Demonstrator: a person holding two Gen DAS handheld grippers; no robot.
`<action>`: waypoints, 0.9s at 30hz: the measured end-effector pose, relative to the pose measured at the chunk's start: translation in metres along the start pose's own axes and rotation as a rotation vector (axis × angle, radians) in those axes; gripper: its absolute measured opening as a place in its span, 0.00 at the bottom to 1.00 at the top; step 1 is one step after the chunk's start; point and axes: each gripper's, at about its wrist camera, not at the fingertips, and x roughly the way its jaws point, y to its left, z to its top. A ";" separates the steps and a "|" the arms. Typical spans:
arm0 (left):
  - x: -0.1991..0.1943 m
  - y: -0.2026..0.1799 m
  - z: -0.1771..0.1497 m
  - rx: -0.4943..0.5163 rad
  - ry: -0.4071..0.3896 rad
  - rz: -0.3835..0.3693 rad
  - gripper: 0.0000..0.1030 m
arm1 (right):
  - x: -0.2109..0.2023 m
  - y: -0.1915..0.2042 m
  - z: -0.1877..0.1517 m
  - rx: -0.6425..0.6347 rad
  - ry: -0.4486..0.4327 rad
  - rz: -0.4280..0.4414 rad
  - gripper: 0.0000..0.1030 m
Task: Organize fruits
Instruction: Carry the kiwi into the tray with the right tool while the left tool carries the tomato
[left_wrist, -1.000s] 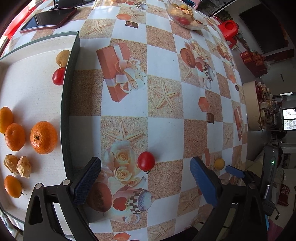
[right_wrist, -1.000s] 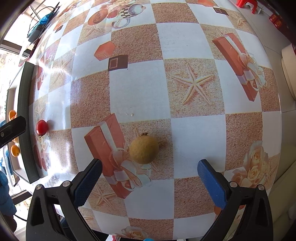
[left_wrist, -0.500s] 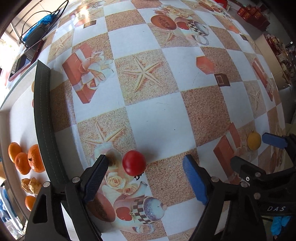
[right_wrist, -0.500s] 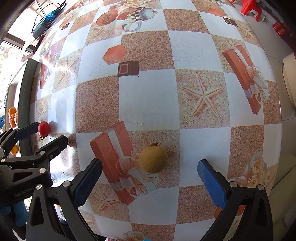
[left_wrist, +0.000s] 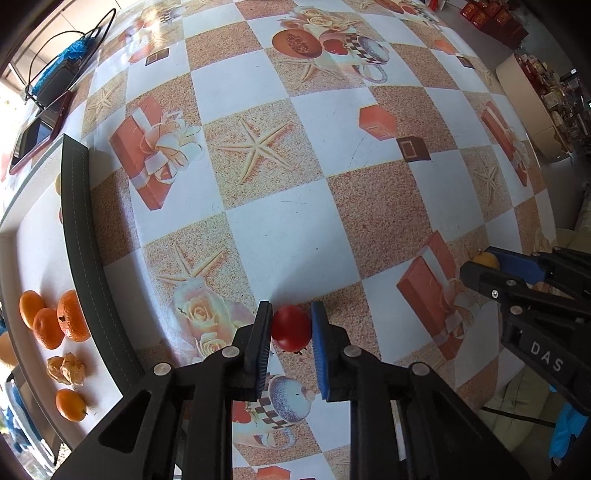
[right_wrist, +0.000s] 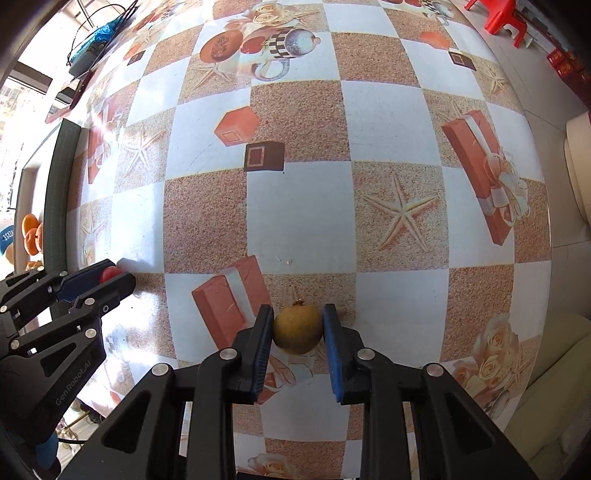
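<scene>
My left gripper (left_wrist: 291, 325) is shut on a small red tomato (left_wrist: 291, 328) that rests on the patterned tablecloth. My right gripper (right_wrist: 298, 328) is shut on a round yellow-brown fruit (right_wrist: 297, 329), also on the cloth. Each gripper shows in the other's view: the right one (left_wrist: 495, 264) at the right with the yellow fruit (left_wrist: 487, 259) partly hidden, the left one (right_wrist: 107, 275) at the left with the tomato (right_wrist: 110, 273). A white tray (left_wrist: 29, 243) with a dark rim at the left holds oranges (left_wrist: 70, 312), husked fruits (left_wrist: 66, 369) and a small orange fruit (left_wrist: 72, 404).
A phone (left_wrist: 37, 133) and a dark device with cables (left_wrist: 59, 81) lie at the far left of the table. The table edge runs along the right, with a cream round piece of furniture (left_wrist: 532, 96) beyond it. A red stool (right_wrist: 502, 18) stands on the floor.
Both grippers have moved forward and closed: the left on the red tomato, the right on the yellow-brown fruit. Both were wide open half a second ago.
</scene>
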 end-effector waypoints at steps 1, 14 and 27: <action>-0.003 0.004 -0.002 -0.004 0.001 -0.002 0.22 | -0.001 0.000 0.001 0.003 0.001 0.006 0.27; -0.039 0.031 -0.013 -0.013 -0.019 -0.038 0.22 | -0.022 0.004 0.004 0.027 -0.015 0.057 0.28; -0.087 0.089 -0.054 -0.096 -0.096 -0.050 0.22 | -0.046 0.011 -0.007 0.003 -0.020 0.140 0.28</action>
